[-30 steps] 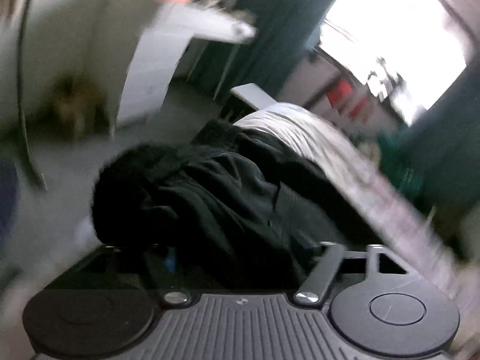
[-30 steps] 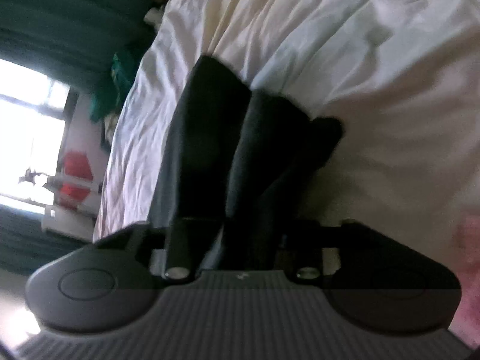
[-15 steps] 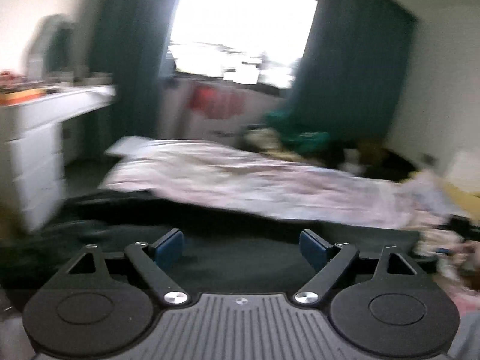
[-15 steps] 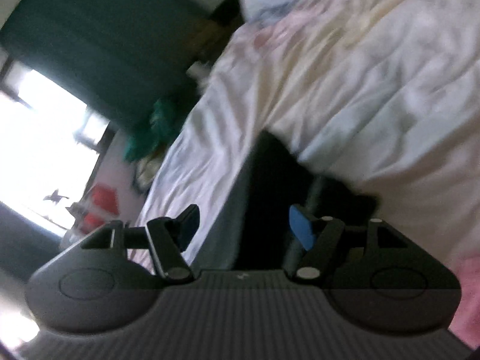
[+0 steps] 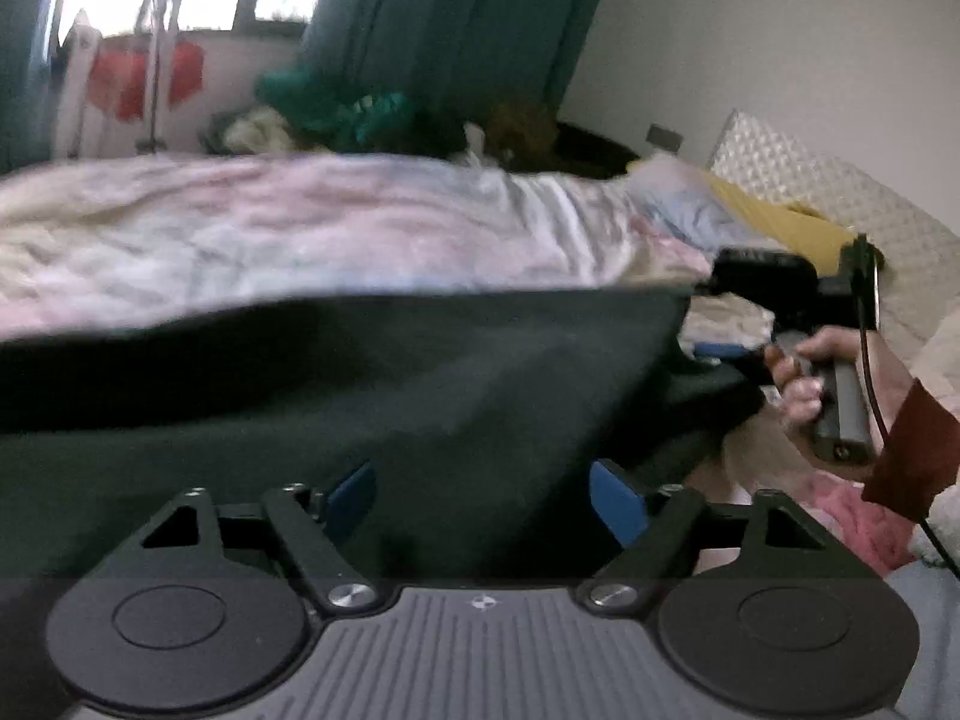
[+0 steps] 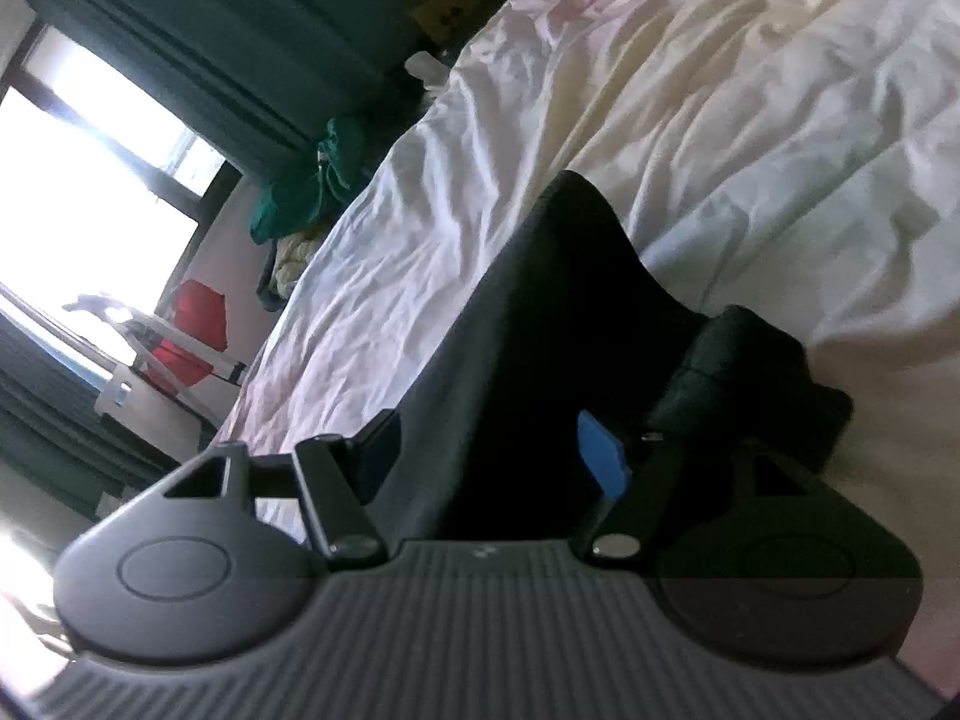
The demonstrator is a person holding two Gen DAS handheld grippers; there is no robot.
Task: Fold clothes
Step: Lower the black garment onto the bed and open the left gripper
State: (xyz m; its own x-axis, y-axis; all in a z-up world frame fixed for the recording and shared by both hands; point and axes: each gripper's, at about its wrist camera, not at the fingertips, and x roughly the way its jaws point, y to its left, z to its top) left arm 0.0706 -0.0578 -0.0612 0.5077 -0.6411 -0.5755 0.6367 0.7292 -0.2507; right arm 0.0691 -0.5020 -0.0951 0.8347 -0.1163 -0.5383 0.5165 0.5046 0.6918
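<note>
A black garment [image 5: 336, 384] lies spread on the bed, filling the lower middle of the left wrist view. My left gripper [image 5: 483, 501] is open, its blue pads apart just over the garment's near part. In the right wrist view the same black garment [image 6: 540, 324] lies on the pale sheet with a bunched fold at the right. My right gripper [image 6: 498, 450] is open over it, holding nothing. The right gripper also shows in the left wrist view [image 5: 720, 354], held by a hand at the garment's right corner.
The bed is covered by a rumpled pale sheet [image 5: 300, 228] [image 6: 750, 90]. Pillows and a yellow cloth [image 5: 774, 216] lie at the head. Green curtains [image 5: 450, 18], a window [image 6: 78, 180], a drying rack with red clothes [image 5: 144, 78] and a green clothes heap [image 5: 336, 108] stand beyond the bed.
Both grippers let go of the black garment and opened. The garment went from hanging bunched to lying spread on the bed. The left camera swung round towards the head of the bed.
</note>
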